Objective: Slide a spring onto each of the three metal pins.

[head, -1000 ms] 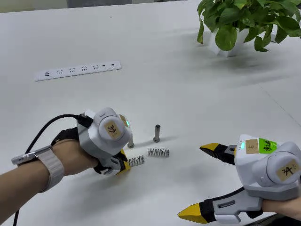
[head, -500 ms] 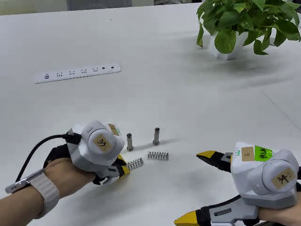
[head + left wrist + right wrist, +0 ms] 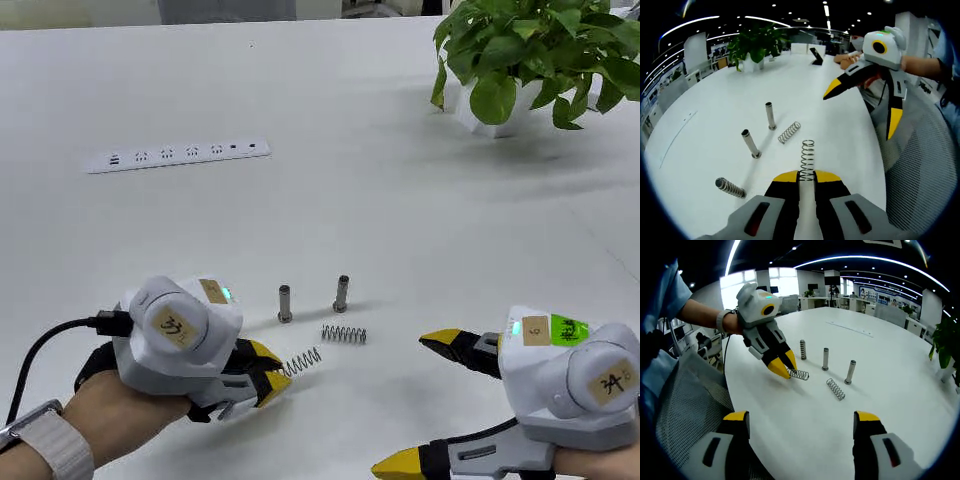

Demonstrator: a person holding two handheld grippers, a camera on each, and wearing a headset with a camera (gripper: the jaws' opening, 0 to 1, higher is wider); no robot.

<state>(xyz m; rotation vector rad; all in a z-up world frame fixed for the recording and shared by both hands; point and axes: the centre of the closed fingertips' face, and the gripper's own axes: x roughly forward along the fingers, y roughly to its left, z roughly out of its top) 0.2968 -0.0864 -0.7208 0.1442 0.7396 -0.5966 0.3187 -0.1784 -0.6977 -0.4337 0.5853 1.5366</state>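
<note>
My left gripper (image 3: 268,377) is shut on one end of a spring (image 3: 301,361), which sticks out ahead of the yellow tips, as the left gripper view confirms for the spring (image 3: 807,156). Two bare metal pins (image 3: 285,303) (image 3: 341,293) stand upright just beyond it. A loose spring (image 3: 344,334) lies flat near the right pin. In the right gripper view a third pin (image 3: 803,349) wears a spring; the left gripper's body hides it in the head view. My right gripper (image 3: 416,403) hovers at the near right, open and holding nothing.
A white power strip (image 3: 178,156) lies at the far left of the white table (image 3: 400,200). A potted plant (image 3: 530,50) stands at the far right. A black cable (image 3: 50,340) trails from my left gripper. A mesh chair (image 3: 685,405) sits beside the table.
My left gripper has drawn back toward the near edge with the spring in its jaws, uncovering the left bare pin. The right gripper has stayed open in place.
</note>
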